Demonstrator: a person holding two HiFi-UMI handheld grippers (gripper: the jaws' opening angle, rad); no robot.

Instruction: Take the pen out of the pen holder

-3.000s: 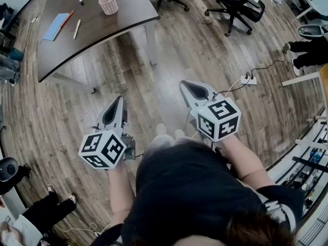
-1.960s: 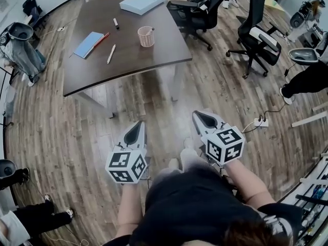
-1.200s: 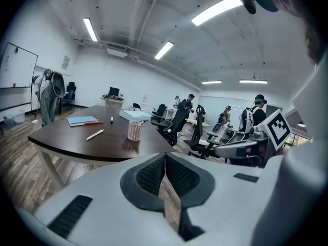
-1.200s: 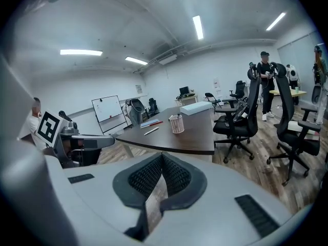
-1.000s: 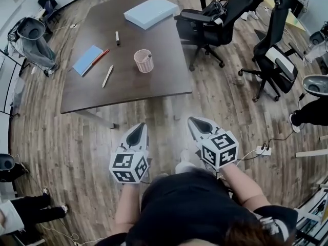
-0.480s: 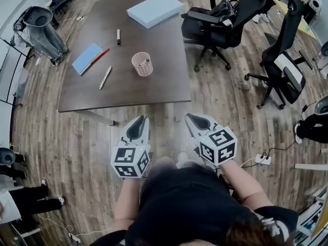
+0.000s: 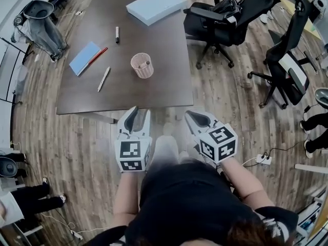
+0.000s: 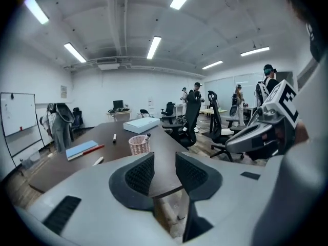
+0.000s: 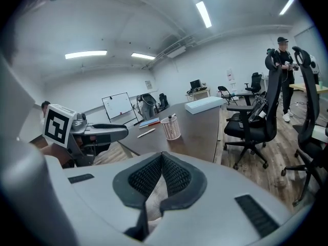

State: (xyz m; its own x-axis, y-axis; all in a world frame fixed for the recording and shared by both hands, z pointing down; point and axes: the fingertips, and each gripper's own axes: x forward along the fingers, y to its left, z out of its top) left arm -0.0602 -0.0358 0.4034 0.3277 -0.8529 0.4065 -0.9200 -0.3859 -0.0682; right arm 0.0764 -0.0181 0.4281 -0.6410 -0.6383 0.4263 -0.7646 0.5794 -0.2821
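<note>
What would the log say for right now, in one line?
left gripper: jaws just opening, nothing between | right gripper: shut, empty | pink mesh pen holder: upright on dark wooden table | dark-capped pen: inside holder, not yet taken

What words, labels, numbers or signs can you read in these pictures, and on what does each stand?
None can be read.
On the cubes of the left gripper and right gripper: black-and-white square patterns, no letters.
On the wall notice: too small to read.
On the whiteboard: nothing legible.
On the pale blue box and blue notebook: no print visible.
</note>
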